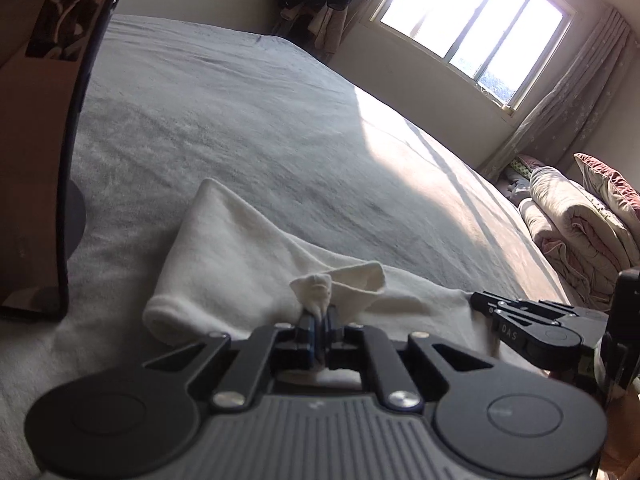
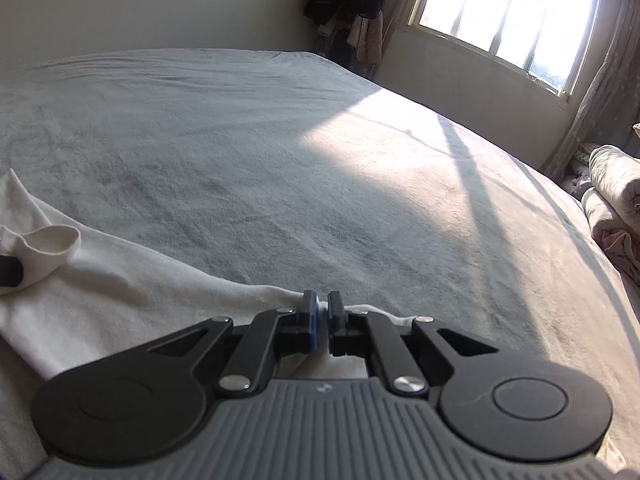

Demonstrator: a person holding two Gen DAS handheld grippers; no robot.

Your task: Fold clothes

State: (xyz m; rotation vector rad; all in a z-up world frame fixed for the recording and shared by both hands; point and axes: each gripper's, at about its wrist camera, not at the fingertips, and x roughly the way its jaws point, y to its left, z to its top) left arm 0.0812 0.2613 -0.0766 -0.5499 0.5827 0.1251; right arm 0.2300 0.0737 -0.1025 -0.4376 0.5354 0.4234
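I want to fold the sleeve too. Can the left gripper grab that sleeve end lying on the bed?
Probably not right now. The left gripper is shut on a bunched bit of the white garment. The sleeve cuff lies uncovered just left of it, so it would need to let go first.

Home bedroom: bed (image 2: 280,140), window (image 2: 508,8), curtains (image 1: 568,96).

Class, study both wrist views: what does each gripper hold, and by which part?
Both hold the white garment. The left gripper pinches a bunched-up fold of it; the right gripper pinches its far edge, low against the bed.
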